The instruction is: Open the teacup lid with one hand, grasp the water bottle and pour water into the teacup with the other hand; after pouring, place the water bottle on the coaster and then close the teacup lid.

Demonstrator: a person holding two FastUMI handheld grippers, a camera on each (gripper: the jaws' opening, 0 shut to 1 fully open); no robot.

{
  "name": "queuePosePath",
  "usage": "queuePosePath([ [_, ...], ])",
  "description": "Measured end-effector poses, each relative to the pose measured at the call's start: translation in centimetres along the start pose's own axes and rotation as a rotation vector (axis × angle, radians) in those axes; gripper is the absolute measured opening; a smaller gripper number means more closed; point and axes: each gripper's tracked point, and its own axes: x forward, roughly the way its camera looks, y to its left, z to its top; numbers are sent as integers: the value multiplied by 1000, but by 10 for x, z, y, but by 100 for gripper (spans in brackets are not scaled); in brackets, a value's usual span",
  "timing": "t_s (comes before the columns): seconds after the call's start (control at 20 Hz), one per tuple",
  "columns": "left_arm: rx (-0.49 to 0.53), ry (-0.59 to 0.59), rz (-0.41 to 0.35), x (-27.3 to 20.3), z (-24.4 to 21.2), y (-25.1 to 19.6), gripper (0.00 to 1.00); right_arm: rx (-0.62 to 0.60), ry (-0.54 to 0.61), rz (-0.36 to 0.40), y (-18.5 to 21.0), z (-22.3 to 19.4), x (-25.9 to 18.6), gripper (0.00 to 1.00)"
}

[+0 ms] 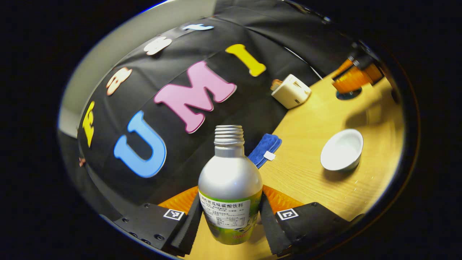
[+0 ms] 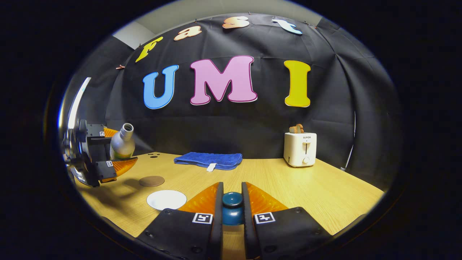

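My left gripper [image 1: 230, 204] is shut on a silver water bottle [image 1: 230, 173] with a green label and no cap, held above the table edge. The white teacup [image 1: 341, 150] stands uncovered to its right. My right gripper [image 2: 232, 196] is shut on the knob of the dark teal teacup lid [image 2: 232, 208], lifted off the table. In the right gripper view the teacup [image 2: 166, 199] sits at lower left, the round brown coaster [image 2: 152, 181] just behind it, and the left gripper [image 2: 118, 148] holds the tilted bottle [image 2: 123, 139] above them at far left.
A folded blue towel [image 2: 209, 160] lies at the back of the wooden table [image 2: 306, 191]. A white toaster [image 2: 300, 148] with bread in it stands at the back right. The right gripper [image 1: 355, 77] with the lid [image 1: 348, 94] hangs beyond the teacup in the left gripper view.
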Motion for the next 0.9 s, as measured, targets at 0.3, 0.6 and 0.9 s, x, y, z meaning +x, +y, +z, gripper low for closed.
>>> queuePosePath([
  [0.3,311,-7,-81,10,5,-26,78,0,0,-12,-11,0,4,27],
  [0.6,590,-47,-126,6,12,-50,78,-1,0,-3,-10,0,4,27],
  [0.9,701,-23,-142,9,7,-45,78,-1,0,-3,-10,0,3,27],
])
